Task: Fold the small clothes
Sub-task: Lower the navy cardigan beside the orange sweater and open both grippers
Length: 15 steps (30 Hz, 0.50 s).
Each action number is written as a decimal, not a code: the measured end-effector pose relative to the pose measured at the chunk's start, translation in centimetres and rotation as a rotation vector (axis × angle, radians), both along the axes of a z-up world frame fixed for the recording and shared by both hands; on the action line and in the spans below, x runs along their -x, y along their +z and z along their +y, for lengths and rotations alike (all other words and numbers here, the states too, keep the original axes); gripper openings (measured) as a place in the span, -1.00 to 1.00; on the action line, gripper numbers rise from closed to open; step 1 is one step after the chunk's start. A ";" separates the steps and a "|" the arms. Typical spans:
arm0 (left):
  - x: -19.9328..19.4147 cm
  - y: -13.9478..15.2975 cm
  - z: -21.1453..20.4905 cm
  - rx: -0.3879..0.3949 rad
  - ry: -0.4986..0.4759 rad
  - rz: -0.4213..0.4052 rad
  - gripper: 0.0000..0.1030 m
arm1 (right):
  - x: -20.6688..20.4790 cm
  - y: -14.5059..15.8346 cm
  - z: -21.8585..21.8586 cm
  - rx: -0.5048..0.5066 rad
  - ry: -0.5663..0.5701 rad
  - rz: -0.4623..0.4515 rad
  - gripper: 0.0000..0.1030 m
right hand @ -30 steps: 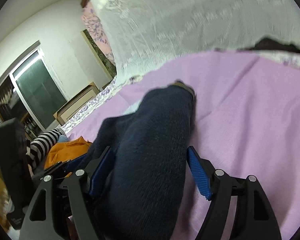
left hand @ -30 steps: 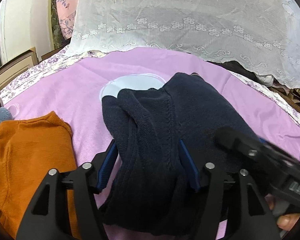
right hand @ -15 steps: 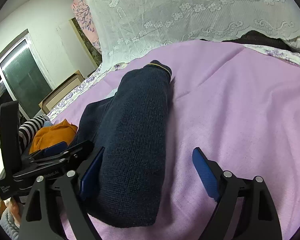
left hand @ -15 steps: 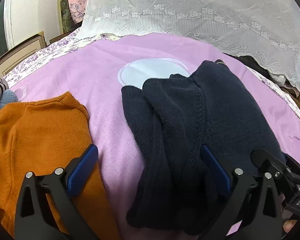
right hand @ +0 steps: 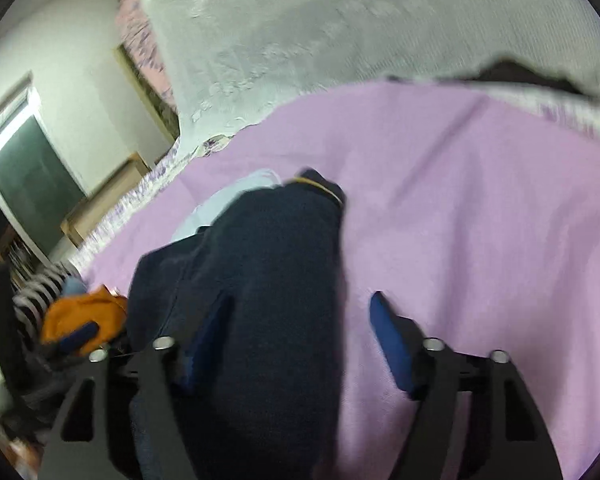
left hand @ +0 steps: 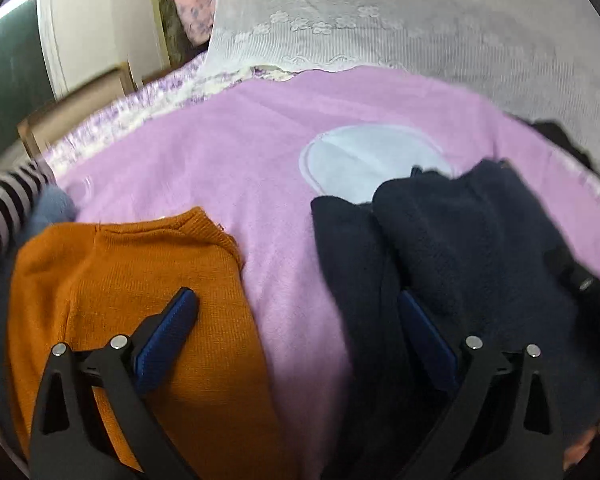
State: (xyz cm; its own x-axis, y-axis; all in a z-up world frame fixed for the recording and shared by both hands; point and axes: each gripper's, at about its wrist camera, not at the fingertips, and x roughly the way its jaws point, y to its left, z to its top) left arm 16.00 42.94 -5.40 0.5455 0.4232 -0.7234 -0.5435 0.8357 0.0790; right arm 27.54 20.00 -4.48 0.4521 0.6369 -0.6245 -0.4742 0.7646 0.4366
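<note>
A folded navy knit garment (left hand: 452, 264) lies on the pink blanket (left hand: 228, 168); it also shows in the right wrist view (right hand: 268, 280). An orange knit garment (left hand: 140, 304) lies to its left, also small in the right wrist view (right hand: 88, 316). My left gripper (left hand: 300, 320) is open and empty, its left finger over the orange garment and its right finger at the navy one's left edge. My right gripper (right hand: 300, 332) is open, straddling the navy garment's near right part without gripping it.
A white lace curtain (left hand: 420, 24) hangs behind the bed. A striped garment and a blue one (left hand: 8, 208) lie at the far left. A white oval patch (left hand: 364, 160) marks the blanket. A window (right hand: 28, 176) and wooden frame are at left.
My left gripper has opened off the navy garment and shifted left toward the orange one. My right gripper has opened and stays over the navy garment.
</note>
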 end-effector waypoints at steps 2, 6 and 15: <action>0.5 0.2 0.1 0.012 -0.003 -0.023 0.90 | 0.5 0.1 -0.8 -0.062 -0.002 0.001 0.41; 3.3 2.0 0.1 0.083 -0.063 -0.159 0.89 | 4.7 2.2 -1.4 -0.022 0.016 -0.161 0.41; 2.7 0.2 -3.1 0.042 -0.177 -0.064 0.92 | 8.1 -1.0 0.1 0.164 0.126 -0.074 0.93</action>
